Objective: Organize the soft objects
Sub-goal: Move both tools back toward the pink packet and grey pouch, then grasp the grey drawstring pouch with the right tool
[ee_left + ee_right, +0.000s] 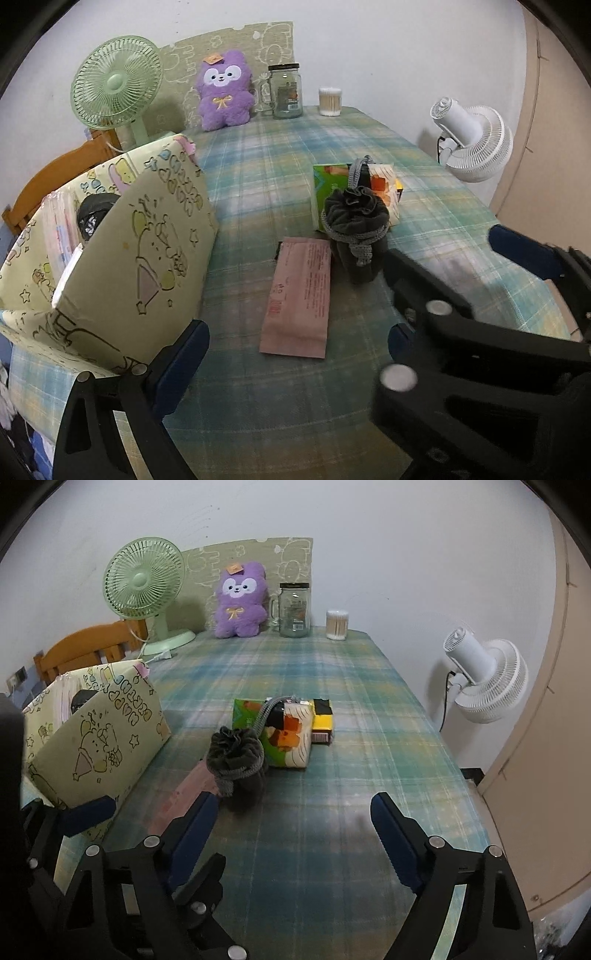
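Two black two-finger tools with blue pads are seen angled downward. The right tool (293,834) is held with its jaws spread wide, nothing between them. The left tool (295,350) is likewise held apart and empty, just beside it.

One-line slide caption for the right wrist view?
Open right gripper hovers over plaid tablecloth, facing a dark drawstring pouch and tissue pack; patterned box at left.

Light: soft indoor light, even, rather dim.
Shadows: soft, under fingers (391,834) on table (332,701).
Edges: fisheye bending, dark corners.
Blur: near fingers slightly smeared.
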The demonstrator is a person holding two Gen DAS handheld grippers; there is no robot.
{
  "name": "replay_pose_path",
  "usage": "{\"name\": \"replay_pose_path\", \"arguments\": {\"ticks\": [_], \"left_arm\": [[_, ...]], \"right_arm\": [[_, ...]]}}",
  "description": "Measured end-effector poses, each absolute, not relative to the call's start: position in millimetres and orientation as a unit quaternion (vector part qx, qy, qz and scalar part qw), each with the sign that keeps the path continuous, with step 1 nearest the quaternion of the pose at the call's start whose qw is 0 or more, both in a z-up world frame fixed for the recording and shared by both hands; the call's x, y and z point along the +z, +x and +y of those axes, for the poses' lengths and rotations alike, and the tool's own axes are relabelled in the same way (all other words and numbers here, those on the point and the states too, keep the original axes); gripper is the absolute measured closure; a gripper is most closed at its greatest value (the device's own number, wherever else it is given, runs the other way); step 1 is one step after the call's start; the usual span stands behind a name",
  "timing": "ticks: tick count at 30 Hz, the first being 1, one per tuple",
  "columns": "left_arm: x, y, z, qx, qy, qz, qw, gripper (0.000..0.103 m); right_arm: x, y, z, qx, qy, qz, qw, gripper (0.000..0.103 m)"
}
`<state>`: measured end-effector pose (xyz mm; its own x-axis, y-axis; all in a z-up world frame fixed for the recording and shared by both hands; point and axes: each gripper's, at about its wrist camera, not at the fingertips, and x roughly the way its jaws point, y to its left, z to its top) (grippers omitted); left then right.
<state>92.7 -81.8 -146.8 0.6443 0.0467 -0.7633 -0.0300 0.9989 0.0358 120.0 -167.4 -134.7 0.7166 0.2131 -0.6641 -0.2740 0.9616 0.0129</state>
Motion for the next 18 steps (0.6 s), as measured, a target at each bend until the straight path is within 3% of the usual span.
{"name": "replay_pose_path", "arguments": {"ticks": [12, 18], "left_arm": [[-156.3, 106.6, -72.7, 0.013, -0.034, 0.442, 0.896, 0.007], [-160.2, 105.7, -69.7, 0.020, -0.039, 0.446, 0.894, 0.009]], "right_arm": [[-147.3, 142.6, -155.8, 0.174, -0.038, 0.364, 0.914, 0.029], [-153.1, 149.6, -146.5, 0.205, -0.049, 0.373, 0.903, 0.046]]}}
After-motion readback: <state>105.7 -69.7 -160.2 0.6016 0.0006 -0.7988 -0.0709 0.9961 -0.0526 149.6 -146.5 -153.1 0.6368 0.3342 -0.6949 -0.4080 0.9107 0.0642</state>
